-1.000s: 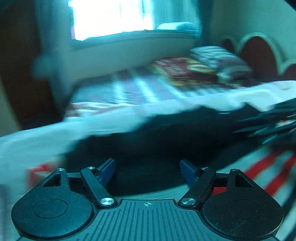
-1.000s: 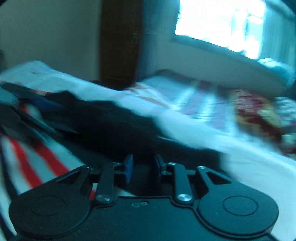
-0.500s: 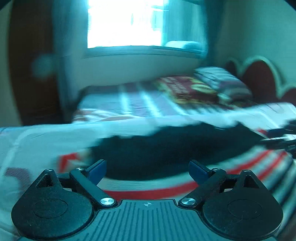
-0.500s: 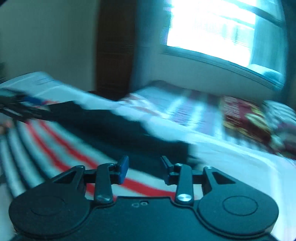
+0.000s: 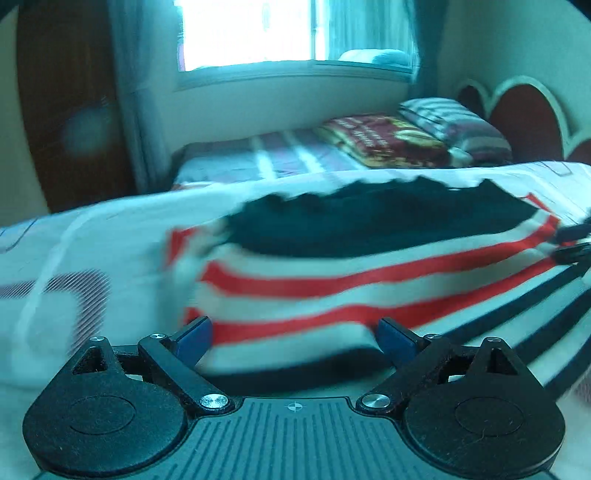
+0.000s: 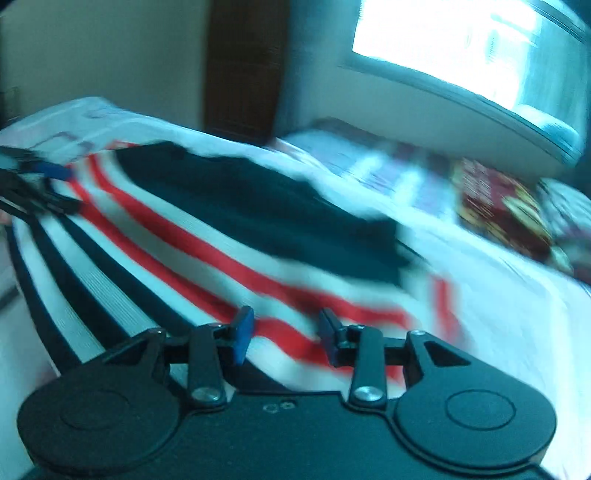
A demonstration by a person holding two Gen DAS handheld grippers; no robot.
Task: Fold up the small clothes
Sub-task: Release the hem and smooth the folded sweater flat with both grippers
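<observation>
Hovering low over the striped garment (image 5: 295,291), left gripper (image 5: 293,334) has its jaws spread wide, nothing pinched; they have just been opening. Right gripper (image 6: 284,334) sits partly parted above the same cloth (image 6: 207,251), jaws just widened, no fabric pressed between the pads. Garment lies flat on the white sheet (image 5: 92,236), its black part (image 5: 369,221) farther off. Beyond: second bed (image 5: 295,155), window (image 5: 251,33).

I see bare white bedsheet (image 5: 74,236) free along the bed's left edge beside the striped garment (image 5: 332,280), whose right end is blocked by the other gripper (image 5: 572,243); far edge open.
</observation>
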